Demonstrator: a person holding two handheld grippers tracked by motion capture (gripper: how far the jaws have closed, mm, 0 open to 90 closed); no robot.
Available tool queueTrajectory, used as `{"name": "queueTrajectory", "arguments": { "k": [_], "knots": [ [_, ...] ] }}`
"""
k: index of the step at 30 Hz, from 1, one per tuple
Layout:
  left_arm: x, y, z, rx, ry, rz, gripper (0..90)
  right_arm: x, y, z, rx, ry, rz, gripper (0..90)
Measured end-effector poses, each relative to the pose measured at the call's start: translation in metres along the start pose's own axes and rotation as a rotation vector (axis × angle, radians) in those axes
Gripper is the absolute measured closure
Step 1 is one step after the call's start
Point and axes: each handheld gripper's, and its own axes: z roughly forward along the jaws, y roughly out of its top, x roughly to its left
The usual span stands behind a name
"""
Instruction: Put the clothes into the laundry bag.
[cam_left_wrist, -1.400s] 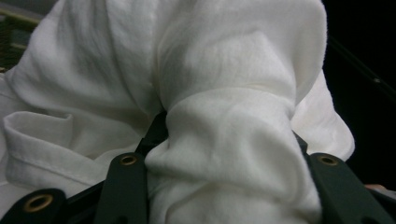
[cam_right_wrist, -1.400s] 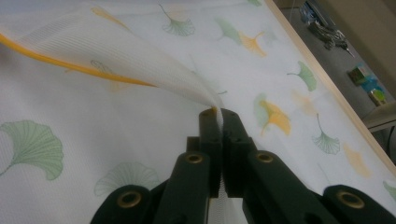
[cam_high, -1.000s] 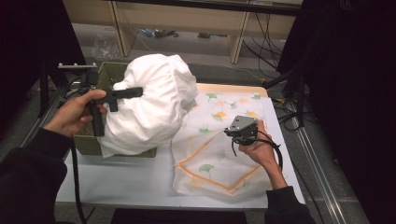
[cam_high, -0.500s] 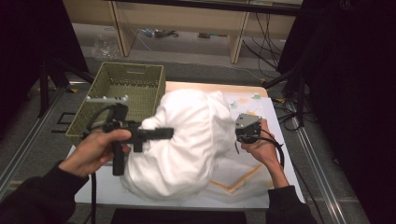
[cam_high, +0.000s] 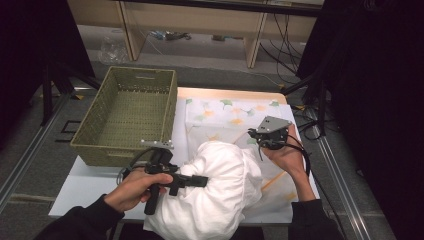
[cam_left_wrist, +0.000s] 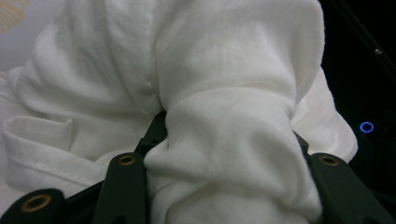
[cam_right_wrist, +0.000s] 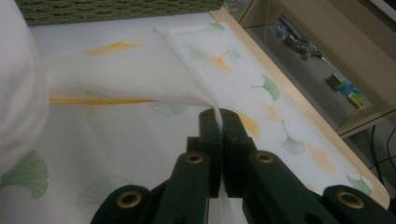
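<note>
A bulky white crumpled fabric bundle (cam_high: 220, 192) lies at the lower centre of the high view, on the near edge of the table, partly over a thin white cloth printed with green and orange ginkgo leaves (cam_high: 227, 115) that spreads across the right half of the tabletop. The left gripper (cam_high: 200, 181), held in the person's left hand (cam_high: 135, 190) at the lower left, has its black jaws clamped around a thick fold of the white bundle; in the left gripper view that fold (cam_left_wrist: 233, 154) bulges between the two jaws at the bottom of the frame. The right gripper (cam_high: 261, 145), held in the right hand (cam_high: 287, 157) at centre right, pinches a raised edge of the leaf-printed cloth (cam_right_wrist: 140, 84), its jaws pressed tightly together on the fabric in the right gripper view. An olive-green woven plastic basket (cam_high: 90, 145) sits at the upper left of the high view, just beside the cloth. The pale table (cam_high: 80, 195) shows at the lower left.
</note>
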Motion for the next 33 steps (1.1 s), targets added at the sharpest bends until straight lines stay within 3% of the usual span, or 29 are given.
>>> {"name": "queueTrajectory", "arguments": {
  "k": [1,7,11,15,16,18,23,28,30,33],
  "knots": [
    [0.005,-0.004,0.011,0.009,0.002,-0.016,51.0,0.0,0.0,-0.001,-0.001,-0.007,-0.003,89.9],
    [0.017,-0.001,0.037,0.031,-0.007,-0.023,50.8,0.003,0.007,-0.005,-0.005,-0.004,-0.027,89.9],
    [0.028,0.003,0.047,0.03,0.044,-0.012,50.8,0.006,0.013,-0.01,-0.014,-0.006,-0.049,90.0],
    [0.036,0.008,0.044,-0.003,0.124,0.012,50.7,0.011,0.019,-0.015,-0.022,-0.001,-0.078,90.0],
    [0.037,0.01,0.042,-0.02,0.126,0.005,50.7,0.013,0.023,-0.016,-0.021,0.004,-0.085,90.0],
    [0.04,0.016,0.032,-0.066,0.179,0.01,50.7,0.016,0.026,-0.018,-0.022,0.002,-0.081,90.0],
    [0.043,0.022,0.027,-0.106,0.22,0.04,49.7,0.02,0.029,-0.016,-0.02,0.004,-0.086,90.0],
    [0.044,0.014,0.052,-0.013,0.217,0.071,49.4,0.016,0.025,-0.015,-0.019,-0.001,-0.087,90.0],
    [0.037,0.011,0.07,0.045,0.207,0.131,49.2,0.016,0.025,-0.015,-0.018,-0.005,-0.077,90.0],
    [0.024,0.005,0.098,0.137,0.148,0.202,49.1,0.016,0.026,-0.016,-0.025,-0.008,-0.083,90.0]
  ]
}}
